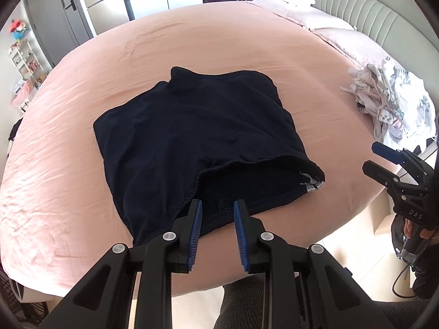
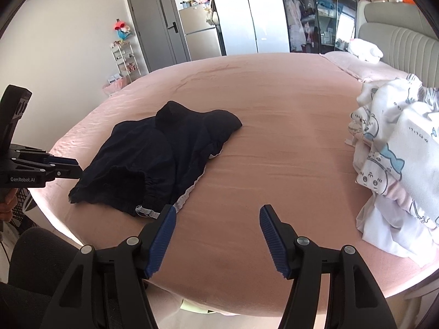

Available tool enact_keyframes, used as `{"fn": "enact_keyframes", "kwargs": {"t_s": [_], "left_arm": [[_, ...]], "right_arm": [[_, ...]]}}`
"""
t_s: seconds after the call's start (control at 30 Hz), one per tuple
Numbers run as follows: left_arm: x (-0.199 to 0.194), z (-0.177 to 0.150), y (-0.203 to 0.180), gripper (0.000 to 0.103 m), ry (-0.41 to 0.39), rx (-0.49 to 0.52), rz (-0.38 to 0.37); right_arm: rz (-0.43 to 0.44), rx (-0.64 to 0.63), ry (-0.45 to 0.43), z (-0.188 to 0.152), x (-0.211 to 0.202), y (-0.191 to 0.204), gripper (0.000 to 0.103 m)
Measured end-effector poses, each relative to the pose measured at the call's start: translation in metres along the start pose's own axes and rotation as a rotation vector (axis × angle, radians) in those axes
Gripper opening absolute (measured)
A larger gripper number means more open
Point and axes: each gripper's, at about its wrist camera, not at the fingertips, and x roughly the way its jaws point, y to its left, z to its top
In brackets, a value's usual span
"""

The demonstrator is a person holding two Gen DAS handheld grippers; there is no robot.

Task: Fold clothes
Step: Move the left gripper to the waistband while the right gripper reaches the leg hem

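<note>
Here, dark shorts [image 1: 197,139] lie near the bed [image 1: 82,164] edge.

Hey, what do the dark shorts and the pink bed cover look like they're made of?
The navy shorts look like a soft, matte knit, perhaps cotton jersey or fleece: they drape limply, show no shine, and the gathered waistband looks fuzzy inside. The pink bed cover looks like a thin woven sheet, probably cotton, matte with fine wrinkles. Neither fibre can be confirmed by sight.
</note>
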Motion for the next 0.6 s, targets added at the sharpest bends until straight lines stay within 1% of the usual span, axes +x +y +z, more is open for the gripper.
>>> {"fn": "enact_keyframes", "kwargs": {"t_s": [0.07, 0.17, 0.23, 0.27, 0.3, 0.33, 0.37, 0.4, 0.47, 0.53, 0.6], "left_arm": [[0.003, 0.002, -0.005, 0.022, 0.01, 0.013, 0.001], [0.012, 0.008, -0.013, 0.022, 0.04, 0.031, 0.019], [0.02, 0.012, -0.018, 0.024, 0.062, 0.031, 0.032], [0.024, 0.015, -0.021, 0.031, 0.074, 0.027, 0.032], [0.027, 0.016, -0.026, 0.049, 0.084, 0.023, 0.028], [0.03, 0.018, -0.03, 0.061, 0.093, 0.02, 0.023], [0.032, 0.019, -0.034, 0.079, 0.091, 0.025, 0.007], [0.032, 0.02, -0.039, 0.083, 0.078, 0.025, -0.015], [0.035, 0.023, -0.048, 0.084, 0.071, 0.03, -0.042], [0.041, 0.026, -0.059, 0.086, 0.087, 0.062, -0.025], [0.049, 0.028, -0.068, 0.089, 0.101, 0.105, 0.01]], "right_arm": [[0.023, 0.015, 0.001, 0.004, 0.002, -0.003, 0.063], [0.091, 0.038, 0.005, 0.015, 0.007, -0.006, 0.063], [0.135, 0.049, 0.025, 0.026, 0.013, -0.007, 0.064], [0.156, 0.054, 0.036, 0.031, 0.016, -0.008, 0.065], [0.169, 0.062, 0.048, 0.037, 0.021, -0.008, 0.067], [0.181, 0.069, 0.06, 0.043, 0.026, -0.009, 0.067], [0.184, 0.075, 0.064, 0.049, 0.03, -0.009, 0.067], [0.188, 0.082, 0.068, 0.054, 0.034, -0.01, 0.067], [0.194, 0.094, 0.076, 0.065, 0.043, -0.012, 0.067], [0.186, 0.097, 0.084, 0.075, 0.05, -0.013, 0.068], [0.178, 0.101, 0.104, 0.085, 0.057, -0.016, 0.068]]}}
